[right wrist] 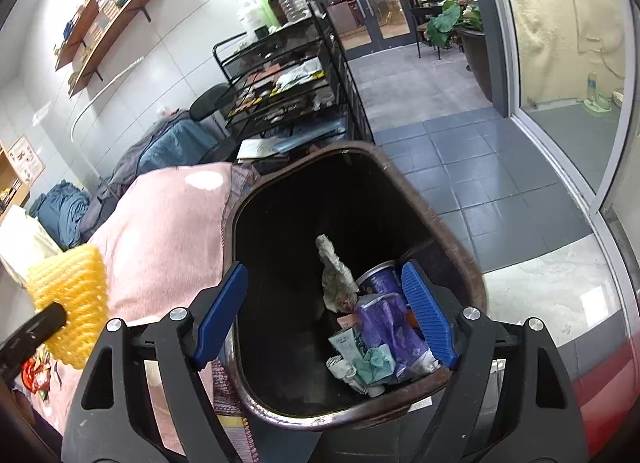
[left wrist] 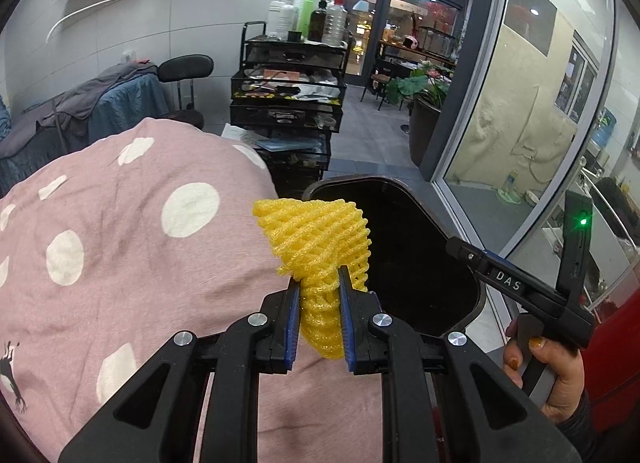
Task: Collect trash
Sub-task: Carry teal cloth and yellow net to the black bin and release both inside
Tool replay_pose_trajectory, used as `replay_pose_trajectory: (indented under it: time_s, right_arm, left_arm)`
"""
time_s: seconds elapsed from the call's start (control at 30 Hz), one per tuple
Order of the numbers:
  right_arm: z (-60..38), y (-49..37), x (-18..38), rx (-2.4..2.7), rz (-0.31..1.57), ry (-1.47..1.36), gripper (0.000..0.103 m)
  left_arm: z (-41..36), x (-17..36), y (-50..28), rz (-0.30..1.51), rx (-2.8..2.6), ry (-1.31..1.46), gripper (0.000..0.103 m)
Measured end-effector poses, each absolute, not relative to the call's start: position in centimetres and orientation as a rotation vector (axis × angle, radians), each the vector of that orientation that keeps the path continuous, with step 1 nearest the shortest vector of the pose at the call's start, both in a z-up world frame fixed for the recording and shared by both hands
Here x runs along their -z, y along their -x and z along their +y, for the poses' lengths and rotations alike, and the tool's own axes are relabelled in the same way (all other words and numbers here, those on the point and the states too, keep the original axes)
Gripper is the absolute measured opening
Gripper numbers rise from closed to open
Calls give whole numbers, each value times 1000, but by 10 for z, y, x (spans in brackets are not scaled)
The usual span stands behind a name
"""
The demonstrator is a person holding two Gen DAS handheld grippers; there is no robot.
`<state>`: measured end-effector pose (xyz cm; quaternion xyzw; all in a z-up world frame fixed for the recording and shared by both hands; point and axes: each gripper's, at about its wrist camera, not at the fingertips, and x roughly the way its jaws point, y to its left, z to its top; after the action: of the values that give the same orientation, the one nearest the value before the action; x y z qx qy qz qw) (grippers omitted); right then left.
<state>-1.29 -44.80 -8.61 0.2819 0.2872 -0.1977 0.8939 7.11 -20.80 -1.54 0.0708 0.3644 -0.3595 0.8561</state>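
My left gripper [left wrist: 319, 283] is squeezing a yellow foam net [left wrist: 316, 239]. The net sits right between the two blue pads [left wrist: 293, 319], pinched tight in the middle. Its wide end puffs out past the tips and the other end bulges back toward me. I am holding it up over the edge of a pink blanket with white dots [left wrist: 132, 247], just beside the rim of the dark trash bin [left wrist: 420, 263].

My right gripper [right wrist: 324, 287] has its jaws wide apart and holds nothing. It hangs over the open trash bin [right wrist: 448, 239]. Down in the bin I can see a purple can [right wrist: 378, 277], a crumpled grey paper [right wrist: 336, 275], a purple wrapper [right wrist: 384, 327] and a green tissue [right wrist: 376, 363]. The net [right wrist: 70, 295] shows off to the left side here, over the blanket [right wrist: 168, 231].

Behind the bin stands a black cart [left wrist: 288, 91] with bottles [left wrist: 308, 11] on top. A potted plant [left wrist: 420, 91] is by the glass door [left wrist: 532, 75]. The bin's mouth is open, and only its rim lies between the net and the inside
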Motion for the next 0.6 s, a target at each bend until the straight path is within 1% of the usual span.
replay_pose_trajectory:
  time_s: [0.23,0.6]
  right_arm:
    - [-463,26,77,472,547,-583,79]
    - [-477,33,75,491,541,-601,79]
  left_arm:
    - [-239,22,-72,790,789,-192,18]
    - [-282,35,-73,811,798,-289,18]
